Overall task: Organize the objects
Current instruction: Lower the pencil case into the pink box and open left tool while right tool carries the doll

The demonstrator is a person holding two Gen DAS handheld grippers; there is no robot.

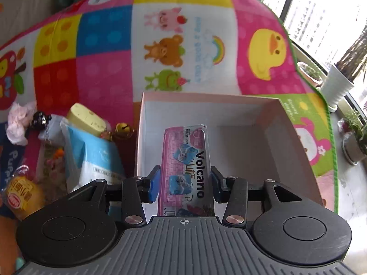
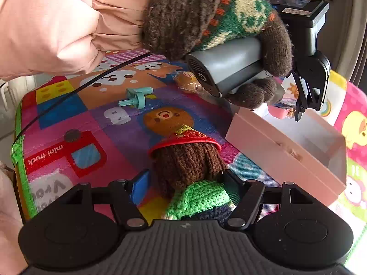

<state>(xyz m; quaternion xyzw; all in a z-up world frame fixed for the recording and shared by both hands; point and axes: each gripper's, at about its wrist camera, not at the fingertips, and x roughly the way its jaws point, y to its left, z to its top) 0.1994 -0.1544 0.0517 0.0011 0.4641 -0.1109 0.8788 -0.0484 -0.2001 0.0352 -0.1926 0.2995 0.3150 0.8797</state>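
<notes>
Playmat [image 1: 103, 73]: one box [image 1: 298, 137], two hand-held grippers.

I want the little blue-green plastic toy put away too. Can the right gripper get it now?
Probably not yet. The right gripper has the crocheted doll between its fingers, though the mat up to the blue-green plastic toy looks free.

Both wrist views look steeply down, close over the play mat [image 1: 110, 52], sharing the pink box [image 2: 284, 151] (seen from different sides).

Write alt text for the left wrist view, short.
The left gripper holds a pink Volcano packet upright over an open pink box on a colourful play mat. Loose snacks and trinkets lie left of the box.
</notes>
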